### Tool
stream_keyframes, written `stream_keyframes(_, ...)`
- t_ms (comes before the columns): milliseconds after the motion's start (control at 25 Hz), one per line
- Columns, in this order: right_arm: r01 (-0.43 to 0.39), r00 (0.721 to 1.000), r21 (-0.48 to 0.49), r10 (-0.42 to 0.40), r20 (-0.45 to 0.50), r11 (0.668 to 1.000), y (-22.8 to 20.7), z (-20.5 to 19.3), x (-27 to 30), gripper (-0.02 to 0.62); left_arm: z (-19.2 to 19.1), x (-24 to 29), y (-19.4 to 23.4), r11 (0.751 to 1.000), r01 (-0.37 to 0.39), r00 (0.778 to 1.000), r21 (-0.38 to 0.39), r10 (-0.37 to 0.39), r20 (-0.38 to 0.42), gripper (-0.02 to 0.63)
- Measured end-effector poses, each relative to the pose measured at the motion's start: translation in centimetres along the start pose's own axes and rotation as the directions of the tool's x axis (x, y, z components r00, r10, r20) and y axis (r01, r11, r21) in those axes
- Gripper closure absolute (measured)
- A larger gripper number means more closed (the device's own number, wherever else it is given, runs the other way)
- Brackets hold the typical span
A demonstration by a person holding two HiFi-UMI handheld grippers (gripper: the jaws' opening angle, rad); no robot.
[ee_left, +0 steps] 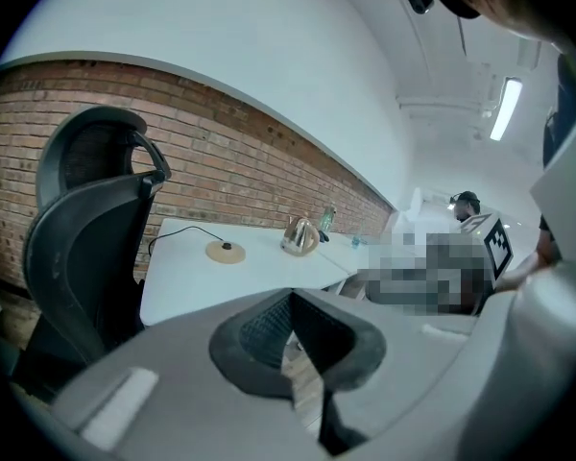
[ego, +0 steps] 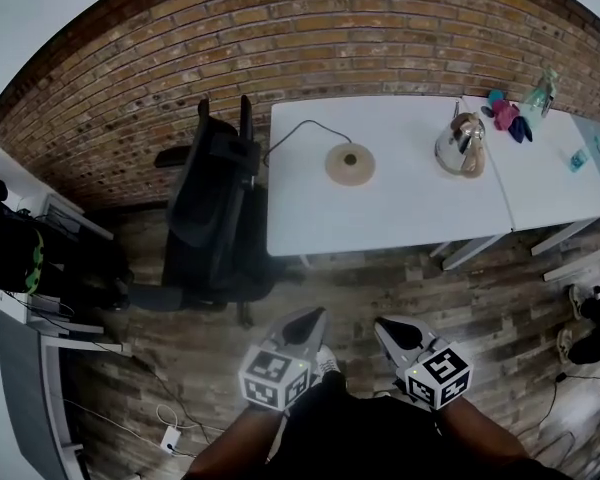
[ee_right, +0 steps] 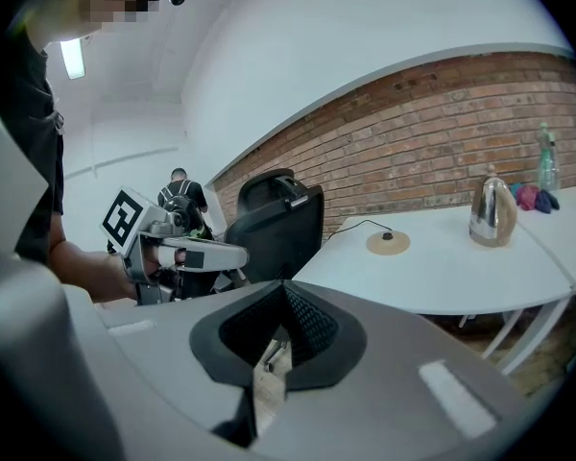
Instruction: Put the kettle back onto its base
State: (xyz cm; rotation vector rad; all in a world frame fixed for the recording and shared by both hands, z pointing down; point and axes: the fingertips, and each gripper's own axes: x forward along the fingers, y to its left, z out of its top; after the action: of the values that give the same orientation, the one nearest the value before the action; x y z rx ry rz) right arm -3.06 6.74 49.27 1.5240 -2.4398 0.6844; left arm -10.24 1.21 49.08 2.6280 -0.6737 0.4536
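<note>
On far tabletop (ego: 400, 218), kettle (ego: 460, 145) is standing well right of its base (ego: 350, 163). Left tongs (ego: 313, 320) and right tongs (ego: 387, 328) are hanging closed, empty, well short of it. Judging: approach step; next move is requiring reaching in and opening one pair around the kettle.

A white bench (ego: 400, 208) stands against a red brick wall (ego: 180, 48) that runs behind it along its whole length. Above the bench the brick gives way to plain white wall (ee_left: 221, 36) (a ceiling strip light (ee_left: 506, 109) glows well beyond the bench's right end). A second white bench (ego: 550, 183) stands just beside that right end. A black office chair (ego: 210, 208) stands at the bench's left end, on the brown wood-plank floor (ego: 380, 298) that spreads out in front of the bench.
</note>
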Motion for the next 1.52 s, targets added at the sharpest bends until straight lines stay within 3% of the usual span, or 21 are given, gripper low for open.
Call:
stream_keyframes(520,0.111,0.992,-0.038,-0.108,0.069,0.993,0.4,4.4,3.9,0.569,3.7,-0.4,4.2,0.991,0.082,0.996,0.102,-0.087,0.036,0.606)
stream_keyframes(1080,0.191,0.98,-0.038,-0.188,0.068,0.981,0.7,4.5,4.0,0.569,2.8,-0.6,4.7,0.983,0.154,0.987,0.095,-0.156,0.021,0.605)
stream_keyframes(1520,0.178,0.982,-0.058,-0.174,0.077,0.982,0.0,5.5,4.6,0.569,2.6,-1.0,5.3,0.989,0.125,0.991,0.083,-0.128,0.037,0.606)
